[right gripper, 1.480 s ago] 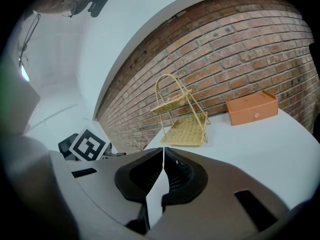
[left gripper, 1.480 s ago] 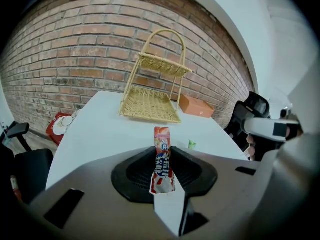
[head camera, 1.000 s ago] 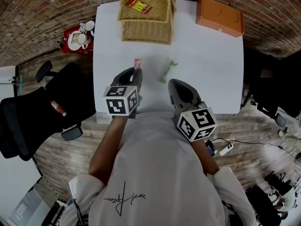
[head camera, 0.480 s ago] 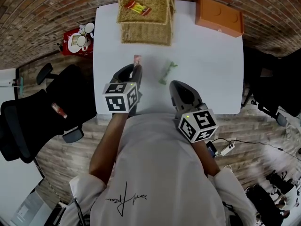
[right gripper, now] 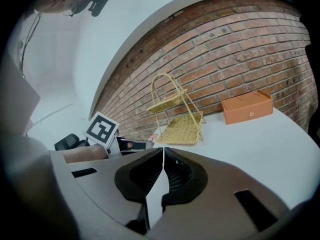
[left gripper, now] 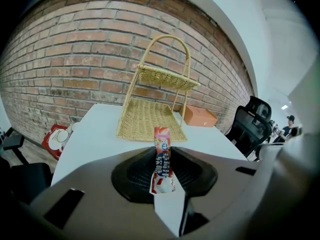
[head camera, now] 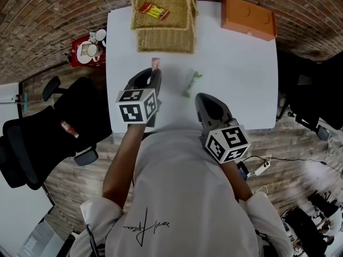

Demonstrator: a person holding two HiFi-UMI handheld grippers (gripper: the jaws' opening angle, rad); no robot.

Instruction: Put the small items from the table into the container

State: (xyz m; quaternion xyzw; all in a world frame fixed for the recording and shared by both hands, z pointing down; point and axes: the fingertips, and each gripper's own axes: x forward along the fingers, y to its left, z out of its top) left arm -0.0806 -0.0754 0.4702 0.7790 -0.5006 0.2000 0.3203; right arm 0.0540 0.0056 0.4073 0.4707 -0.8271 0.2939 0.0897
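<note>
"Wicker, then: is that two-tier woven basket stand point(head camera: 163, 39) the container you're aiming at?"

"Yes. It stands at the far edge of the white table point(head camera: 241, 79), left of the middle, and from my left gripper point(head camera: 153, 75) it lies straight ahead. The lower tray's open front faces me."

"What is that gripper carrying?"

"A slim red-and-white sachet point(left gripper: 162, 159). The jaws are clamped on its lower end and the rest sticks out past the tips. Its long axis runs along the line the gripper points, so the free end already aims at the lower tray."

"And the other one?"

"My right gripper point(right gripper: 162, 169) is closed with nothing between its jaws. It sits over the near edge, well back from the stand, while the left one is clearly nearer. I'd judge the left one only has to go forward, end first, with no turning."

"Anything else to collect?"

"A small green packet point(head camera: 191, 83) lies on the table's middle, between the two grippers and a little ahead of the right one. Its long axis runs roughly from near edge to far edge. A red-and-yellow packet point(head camera: 148, 9) already lies in the top tier."
</note>
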